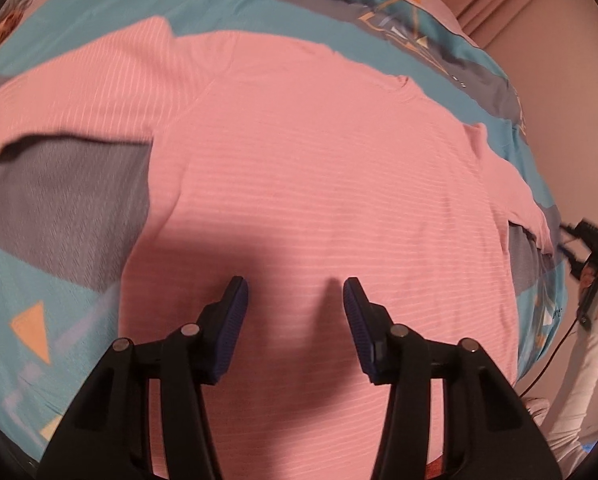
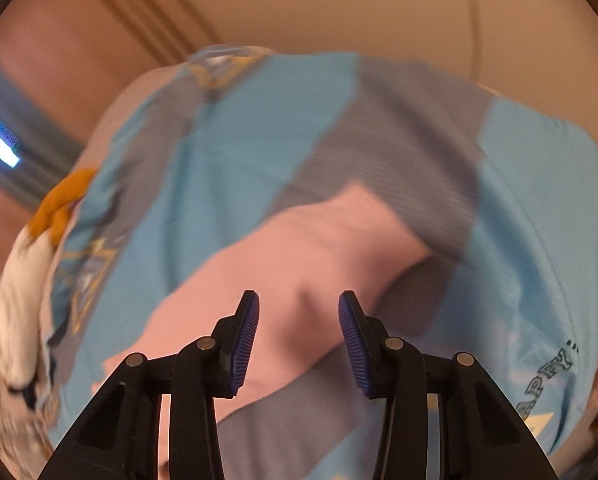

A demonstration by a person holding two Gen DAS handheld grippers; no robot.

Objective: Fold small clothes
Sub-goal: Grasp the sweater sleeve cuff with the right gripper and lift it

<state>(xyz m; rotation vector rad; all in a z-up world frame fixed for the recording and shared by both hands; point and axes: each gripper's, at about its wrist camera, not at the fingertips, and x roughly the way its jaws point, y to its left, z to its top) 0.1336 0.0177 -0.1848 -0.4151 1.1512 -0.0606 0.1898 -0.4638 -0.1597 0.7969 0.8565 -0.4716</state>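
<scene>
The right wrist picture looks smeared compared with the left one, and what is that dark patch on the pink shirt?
Right wrist view: motion blur smears the blue and grey bedcover and the pink shirt. Left wrist view: sharper; the dark patch is shadow on the shirt just ahead of the left claw. Both views bulge from fisheye distortion.

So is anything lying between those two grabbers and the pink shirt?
Nothing visible. The left gripper hangs open over the bare pink shirt; the right gripper, also open, points at its sleeve on the bedspread.
</scene>
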